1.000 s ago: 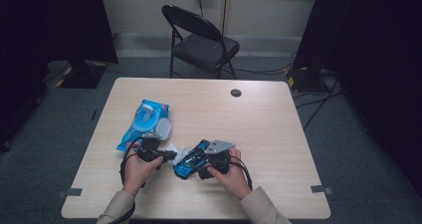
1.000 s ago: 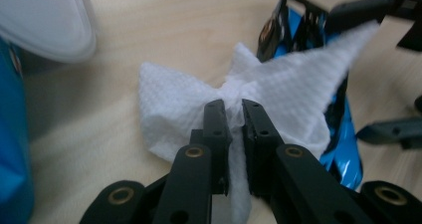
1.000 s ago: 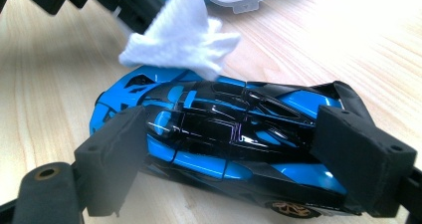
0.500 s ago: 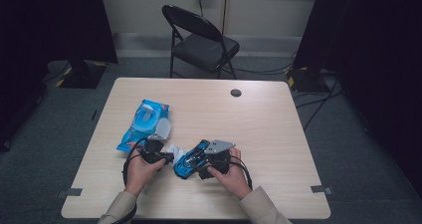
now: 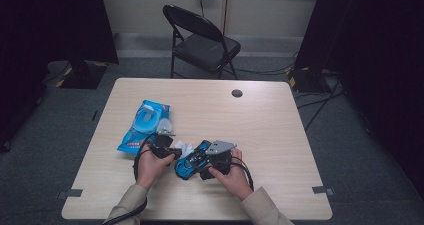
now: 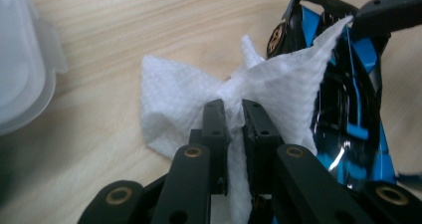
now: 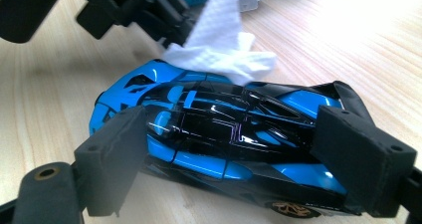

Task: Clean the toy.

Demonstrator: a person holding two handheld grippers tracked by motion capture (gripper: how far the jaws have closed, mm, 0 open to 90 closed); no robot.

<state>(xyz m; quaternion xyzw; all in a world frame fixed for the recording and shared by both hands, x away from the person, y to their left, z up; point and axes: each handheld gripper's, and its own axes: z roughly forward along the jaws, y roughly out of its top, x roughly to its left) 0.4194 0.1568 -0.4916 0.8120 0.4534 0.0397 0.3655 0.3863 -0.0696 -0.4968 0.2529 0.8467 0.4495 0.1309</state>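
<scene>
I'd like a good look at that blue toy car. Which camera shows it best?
The right gripper view: the toy car lies there large and whole, roof and a gold wheel sharp. The left gripper view shows one end behind the white wipe; the high view shows it small.

A black folding chair stands behind the wooden table

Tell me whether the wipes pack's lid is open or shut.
Open. In the high view the wipes pack has its white lid swung out past the pack's edge; the left gripper view shows that clear flap lying on the table.
</scene>
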